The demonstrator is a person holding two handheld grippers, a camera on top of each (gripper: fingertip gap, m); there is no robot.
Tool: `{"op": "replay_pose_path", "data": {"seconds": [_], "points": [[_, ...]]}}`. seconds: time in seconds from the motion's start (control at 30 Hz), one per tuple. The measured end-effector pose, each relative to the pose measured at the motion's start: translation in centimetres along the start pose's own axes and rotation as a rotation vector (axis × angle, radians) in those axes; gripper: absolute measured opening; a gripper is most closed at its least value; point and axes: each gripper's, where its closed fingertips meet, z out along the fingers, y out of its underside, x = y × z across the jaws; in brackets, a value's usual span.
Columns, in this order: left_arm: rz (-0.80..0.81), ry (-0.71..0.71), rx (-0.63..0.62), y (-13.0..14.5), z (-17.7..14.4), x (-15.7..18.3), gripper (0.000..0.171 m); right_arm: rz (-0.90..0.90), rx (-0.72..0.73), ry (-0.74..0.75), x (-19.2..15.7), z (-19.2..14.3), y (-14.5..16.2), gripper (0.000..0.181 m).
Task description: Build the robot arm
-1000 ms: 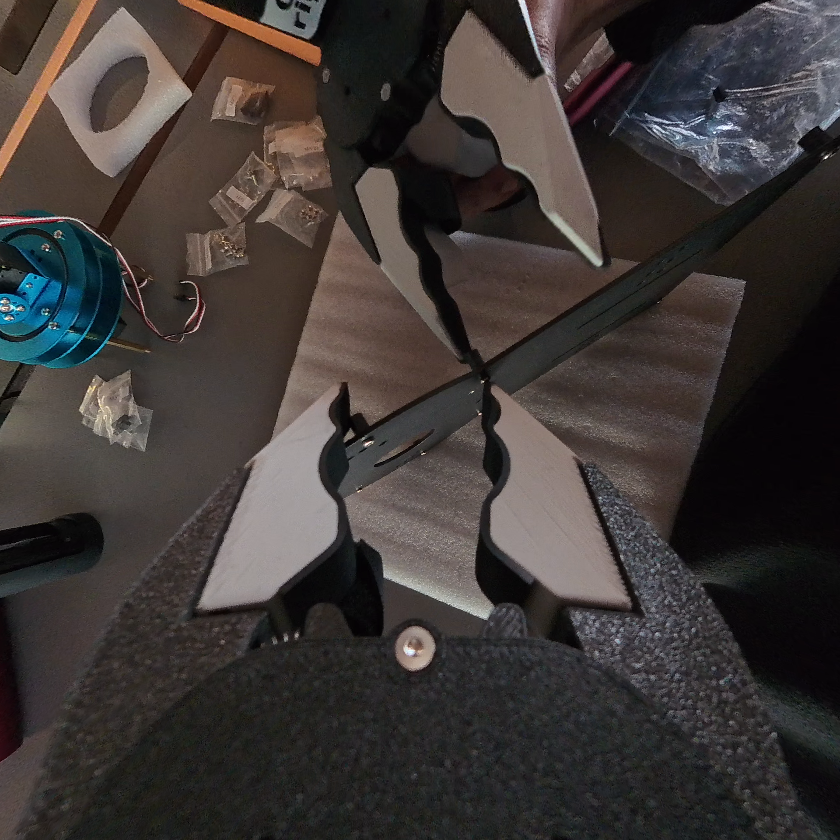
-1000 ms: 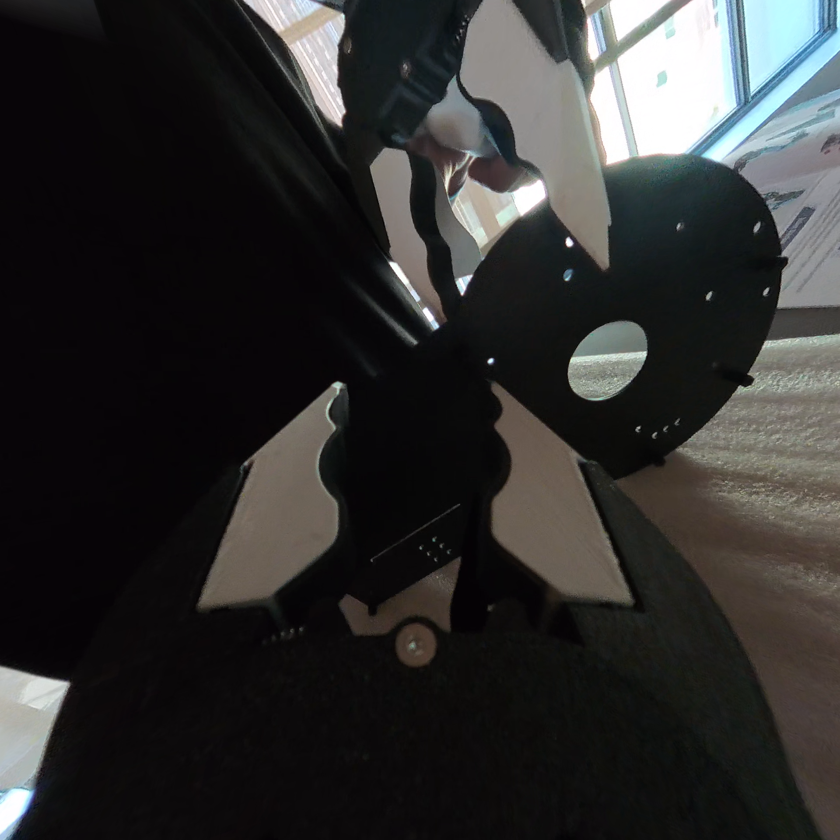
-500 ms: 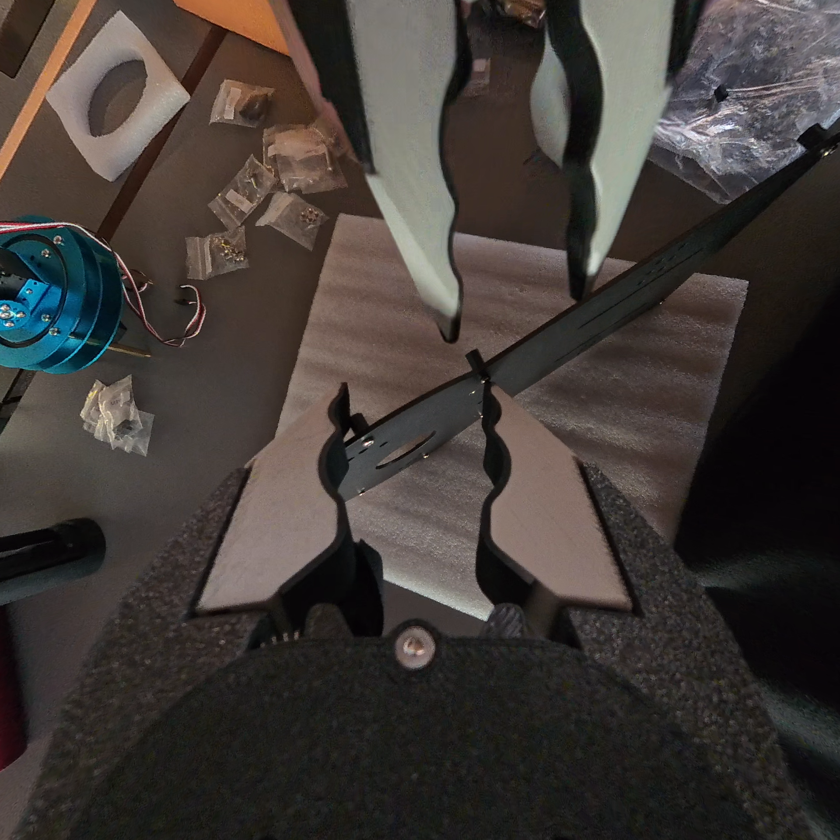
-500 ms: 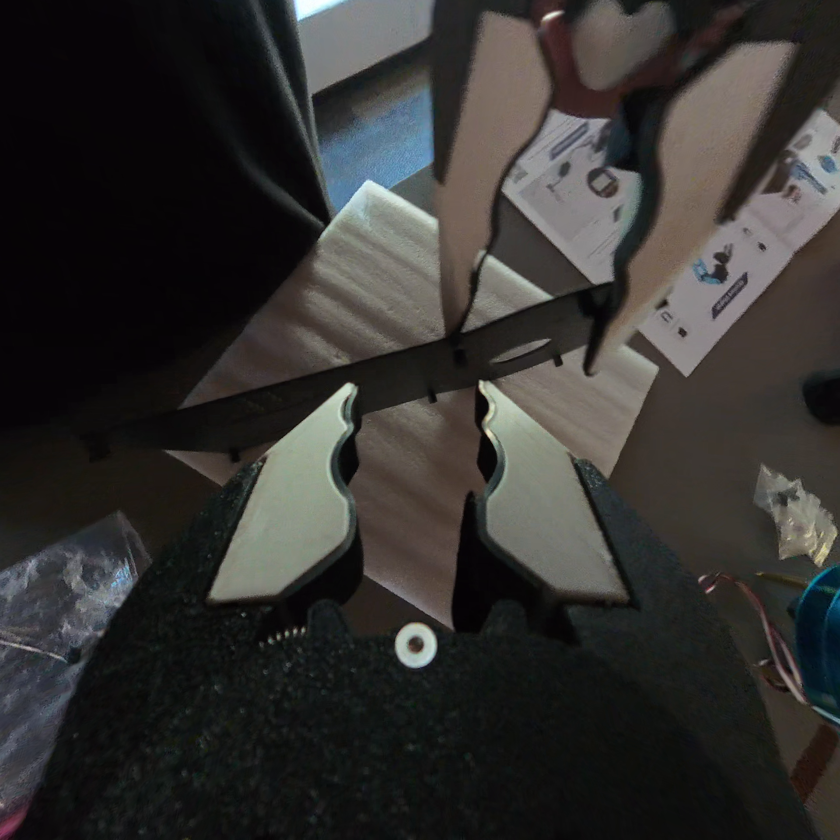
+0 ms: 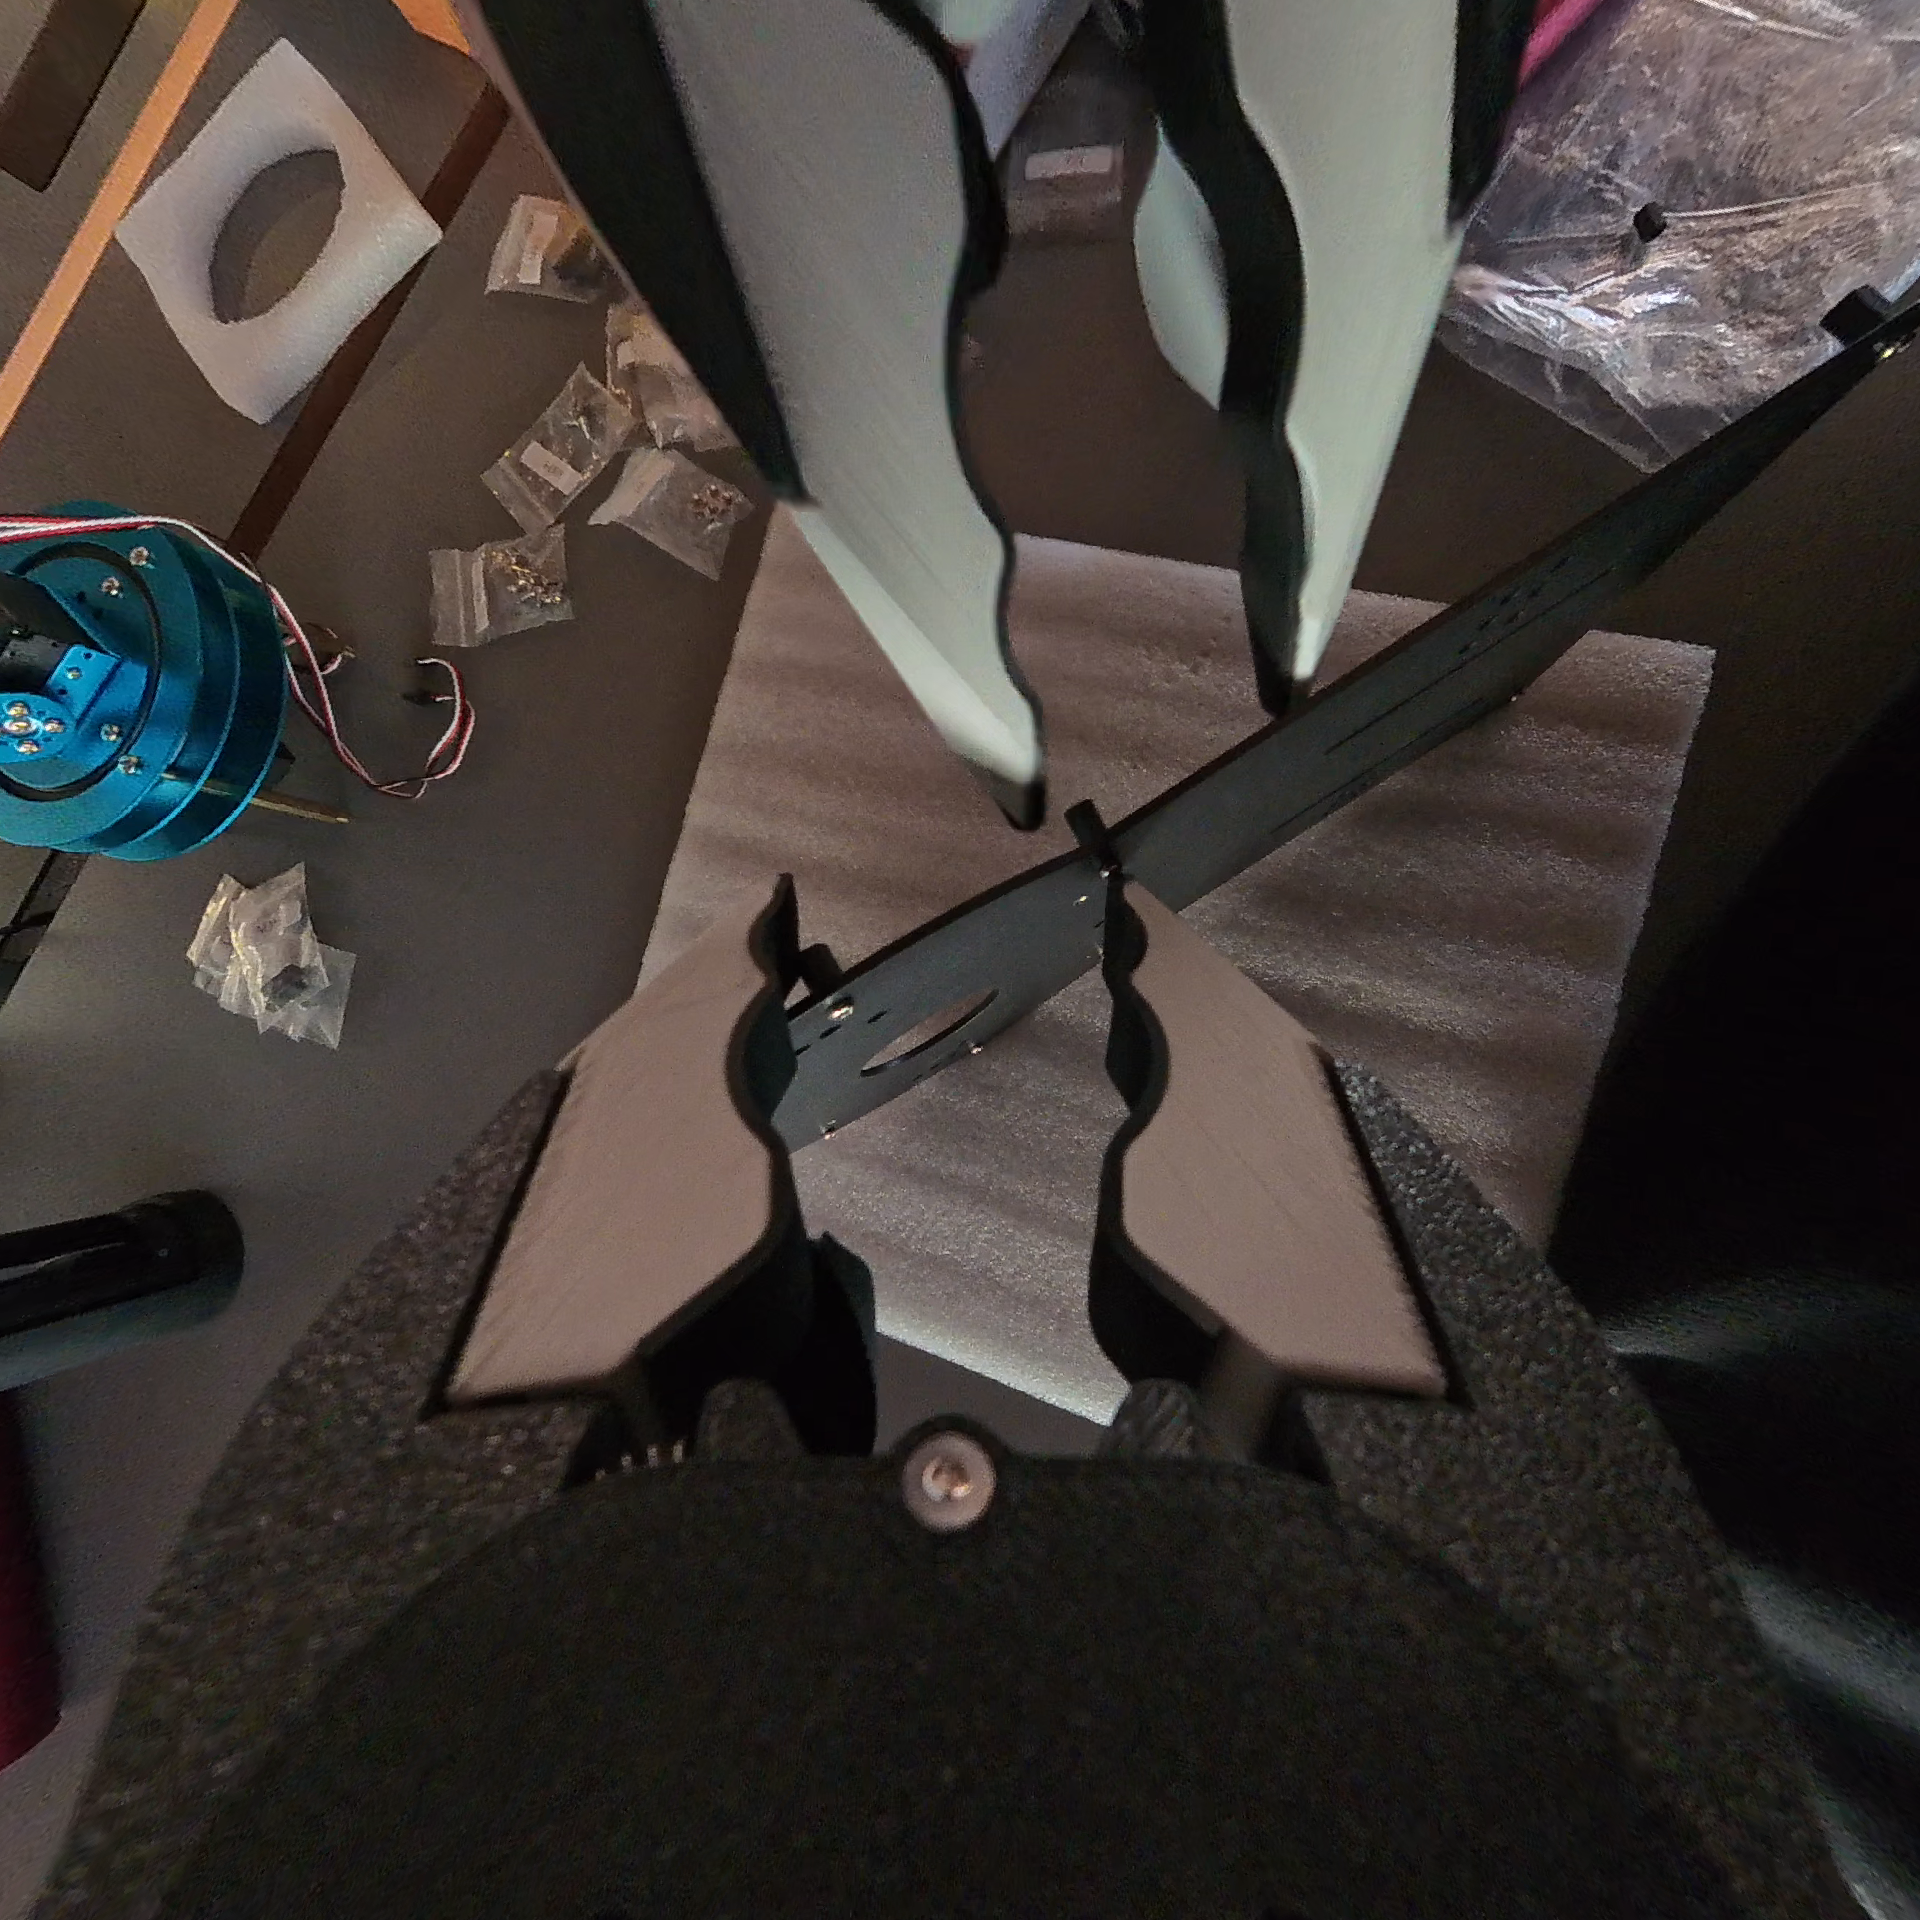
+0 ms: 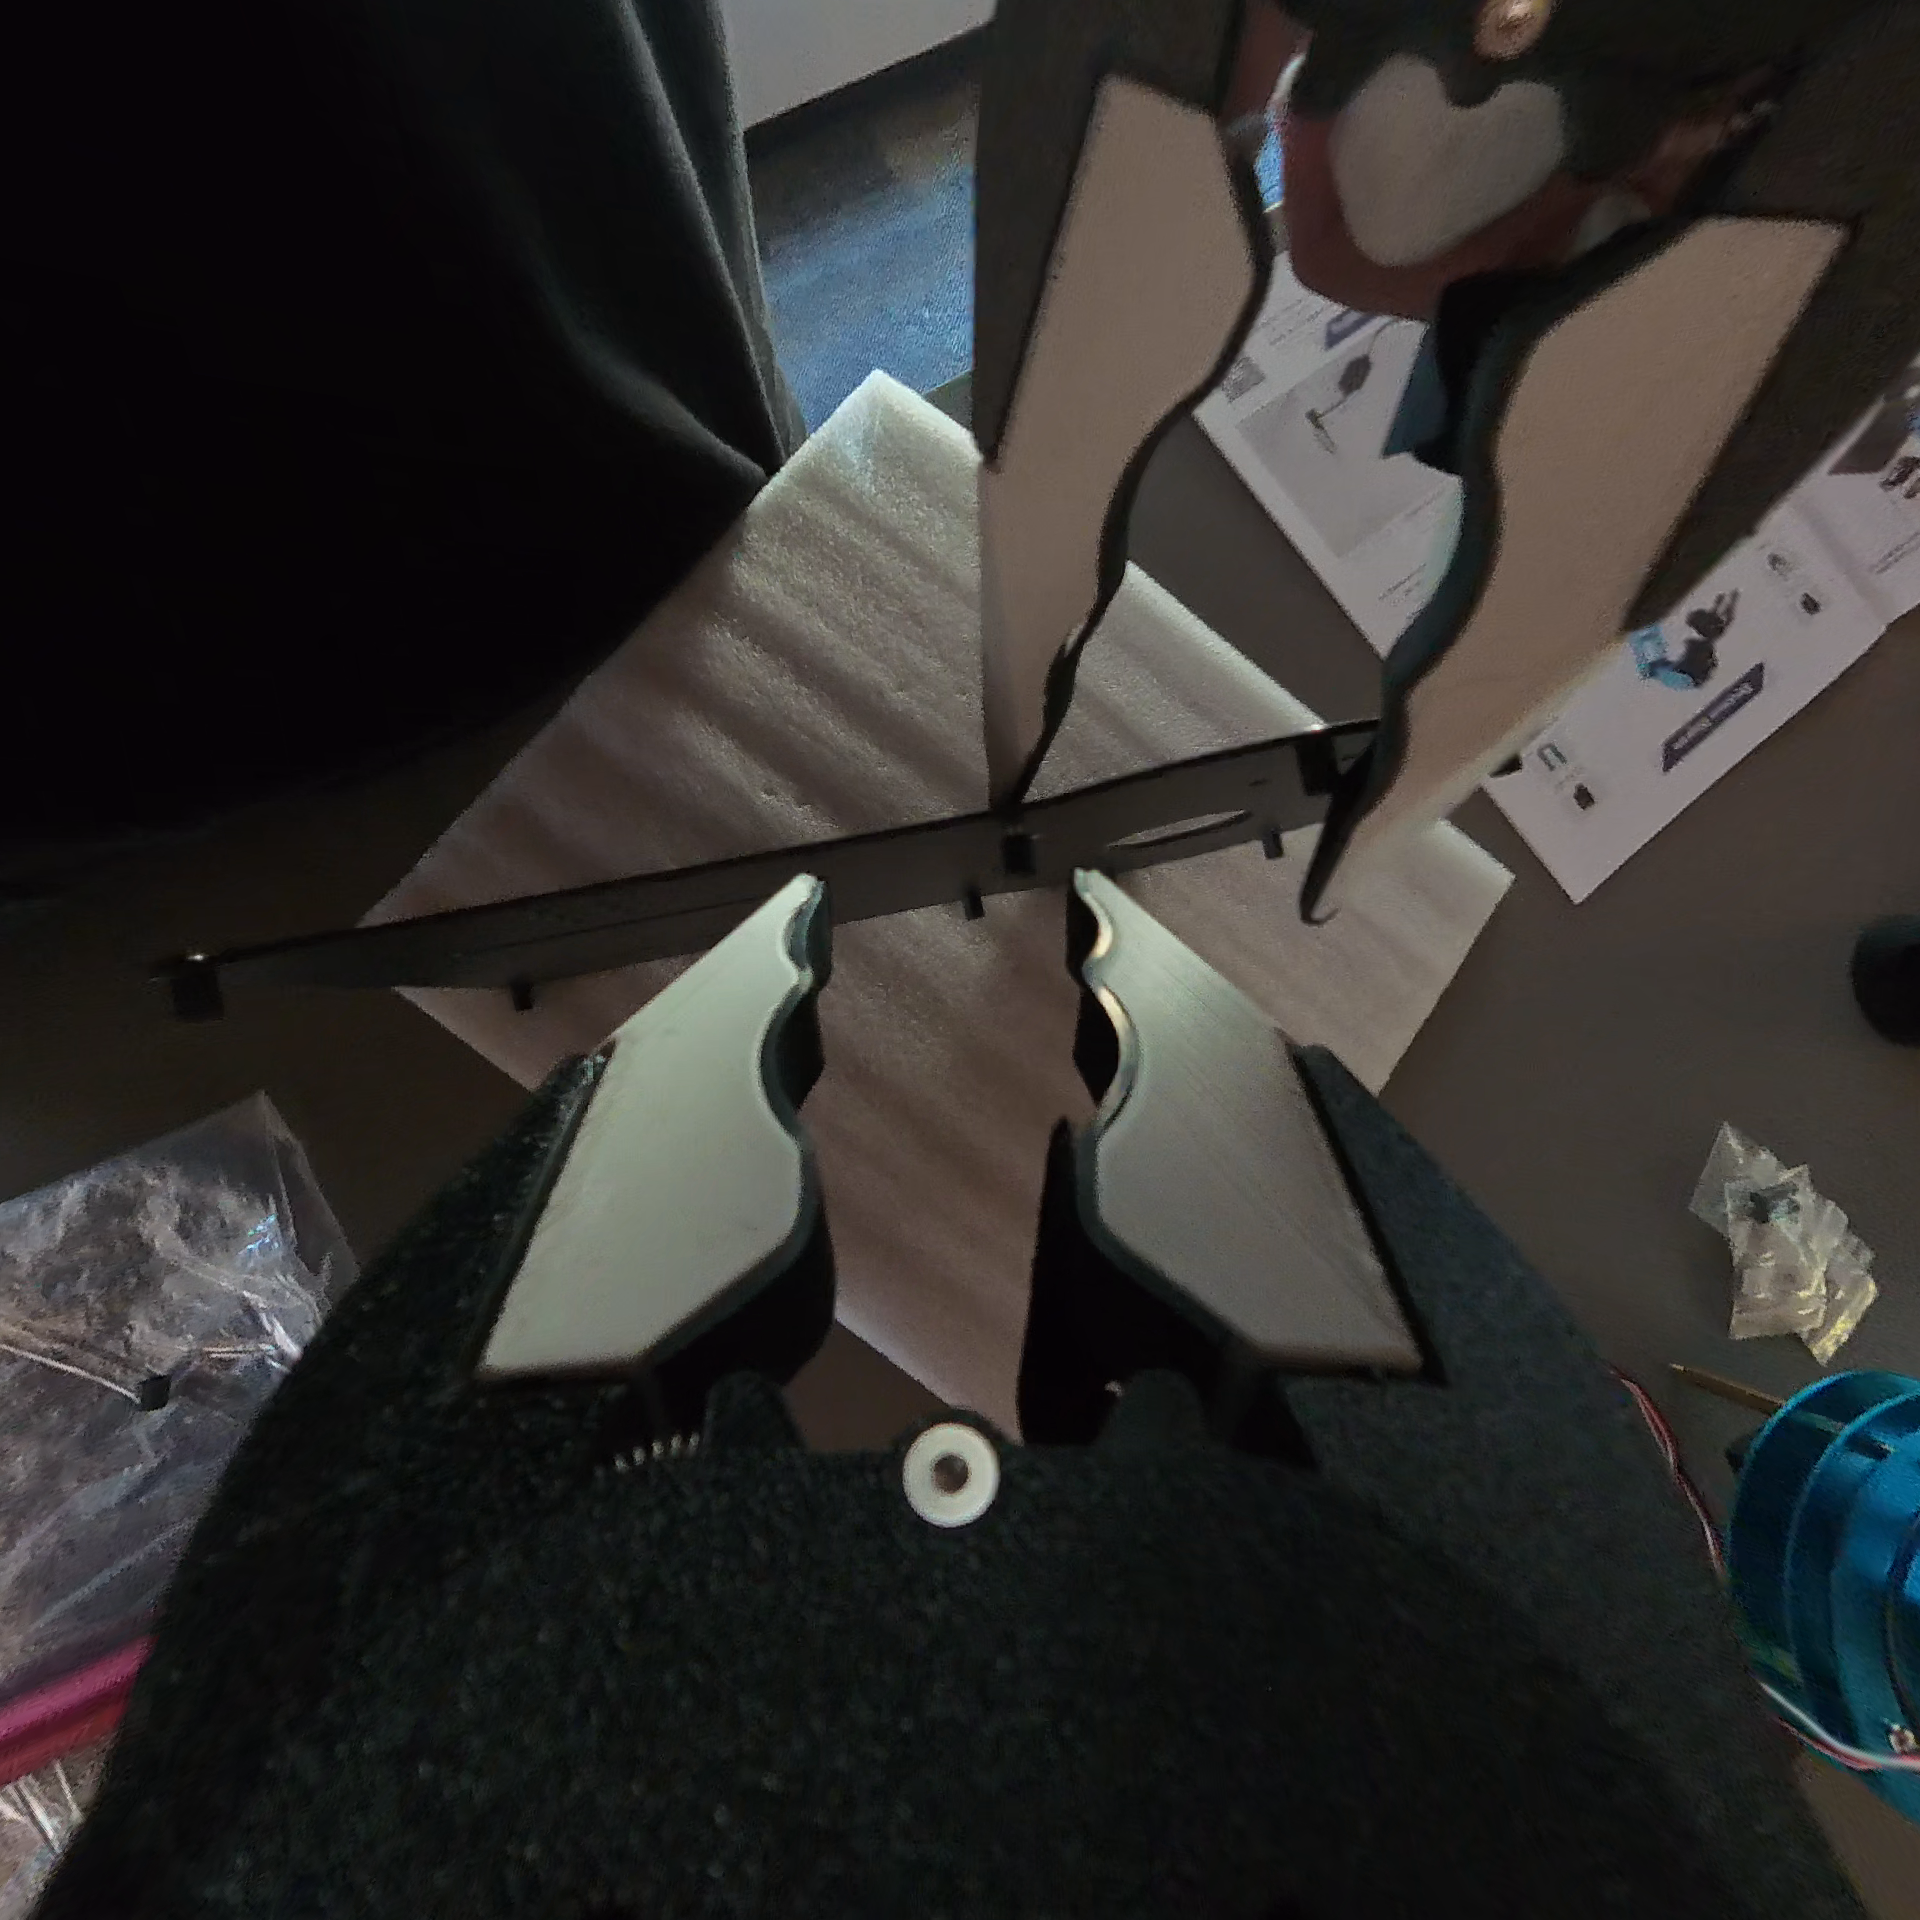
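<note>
A long black metal plate [image 5: 1351, 748] with a round holed end hangs over a white foam sheet [image 5: 1351, 987]. My left gripper [image 5: 948, 894] is shut on the round end, one finger on each edge. My right gripper [image 5: 1148, 743] comes down from the top of the left wrist view, open, its tips just above the plate's middle. In the right wrist view my right gripper [image 6: 948, 894] is open and empty, with the plate [image 6: 623, 914] just beyond its tips. The left gripper [image 6: 1164, 857] clasps the plate's far end there.
A blue round motor unit [image 5: 104, 707] with red and white wires sits on the left of the table. Several small bags of screws [image 5: 582, 457] and a white foam block with a hole [image 5: 275, 223] lie nearby. A crumpled plastic bag [image 5: 1714, 208] and printed leaflets [image 6: 1714, 675] lie around the foam sheet. Left tips and right tips are each some 30 cm from the blue round motor unit [image 5: 104, 707].
My right gripper let go of the plate's long end, opened, and swung round above the plate. My left gripper has kept its hold and barely moved.
</note>
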Motion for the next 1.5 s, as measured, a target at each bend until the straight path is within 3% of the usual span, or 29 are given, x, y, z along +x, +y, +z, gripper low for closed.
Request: {"op": "replay_pose_path", "data": {"seconds": [0.2, 0.43, 0.57, 0.77, 0.93, 1.1, 1.3, 1.5], "points": [[0.003, 0.005, -0.004, 0.0, 0.0, 0.0, 0.059, -0.009, -0.075, -0.049, -0.4, 2.0, 1.3, 0.041], [0.003, 0.002, -0.002, -0.1, 0.1, 0.0, 0.060, -0.052, -0.061, -0.041, -0.2, 0.9, 0.5, 0.037], [0.002, 0.004, -0.001, -0.1, 0.1, 0.0, 0.060, -0.074, -0.119, -0.066, -0.4, 2.5, 1.6, 0.044], [0.003, 0.001, -0.001, -0.1, 0.1, 0.0, 0.060, -0.082, -0.098, -0.048, 0.2, 0.7, 1.0, 0.036], [-0.001, 0.003, 0.005, 0.0, 0.0, 0.0, 0.060, -0.097, -0.150, -0.100, -0.6, 2.9, 2.0, 0.045], [-0.001, 0.002, 0.006, 0.0, 0.0, 0.0, 0.059, -0.118, -0.121, -0.034, 0.7, 0.6, 1.0, 0.038], [-0.002, 0.000, 0.010, -0.1, 0.0, 0.0, 0.060, -0.153, -0.202, -0.077, -0.6, 3.3, 2.6, 0.045], [-0.001, 0.001, 0.012, -0.1, 0.1, 0.0, 0.060, -0.178, -0.171, 0.005, 0.2, 0.9, 1.5, 0.038]]}}
